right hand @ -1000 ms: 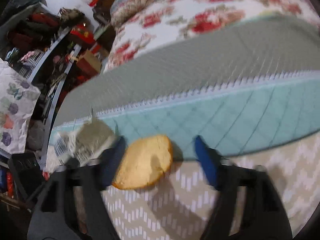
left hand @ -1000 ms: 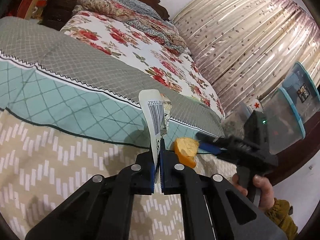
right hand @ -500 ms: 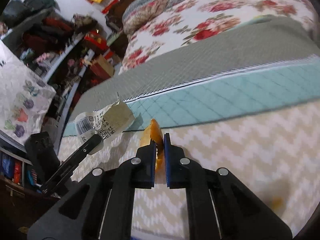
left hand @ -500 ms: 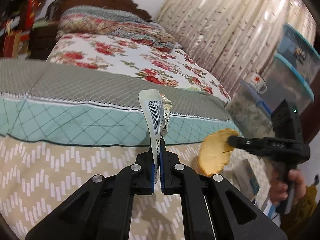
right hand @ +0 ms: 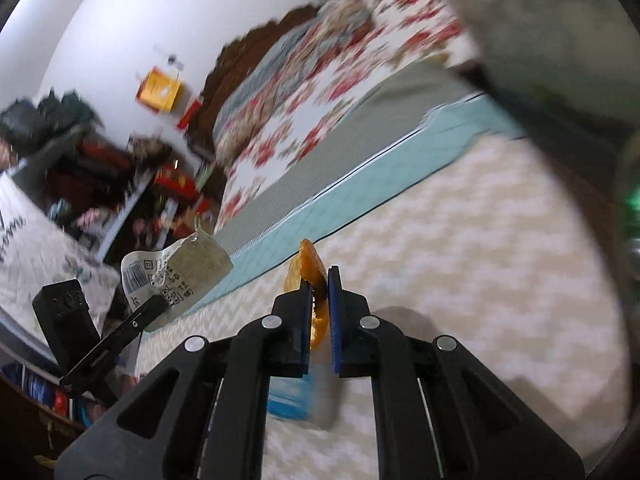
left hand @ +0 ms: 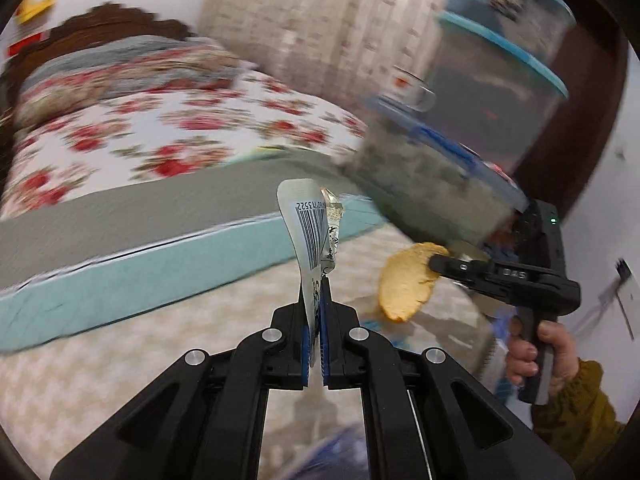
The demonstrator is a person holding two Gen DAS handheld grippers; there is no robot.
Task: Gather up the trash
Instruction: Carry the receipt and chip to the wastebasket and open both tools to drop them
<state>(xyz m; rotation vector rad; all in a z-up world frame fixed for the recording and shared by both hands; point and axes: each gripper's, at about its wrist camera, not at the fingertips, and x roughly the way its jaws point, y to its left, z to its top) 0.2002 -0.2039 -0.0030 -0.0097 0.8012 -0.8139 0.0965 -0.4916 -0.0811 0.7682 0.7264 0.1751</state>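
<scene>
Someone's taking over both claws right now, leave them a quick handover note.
Left claw: shut on the wrapper, the crumpled one with a barcode.
Right claw: shut on the orange peel.
Both pieces are off the bed and held in the air above it.
Done: both pieces picked up.
Left: drop both in a bin; none shows in either view.

We hold both grippers over the near end of the bed. In the left gripper a wrapper stands upright. To its right, the right gripper holds a peel. Stacked tubs rise right of the bed. The headboard lies beyond, with shelves to its left.
</scene>
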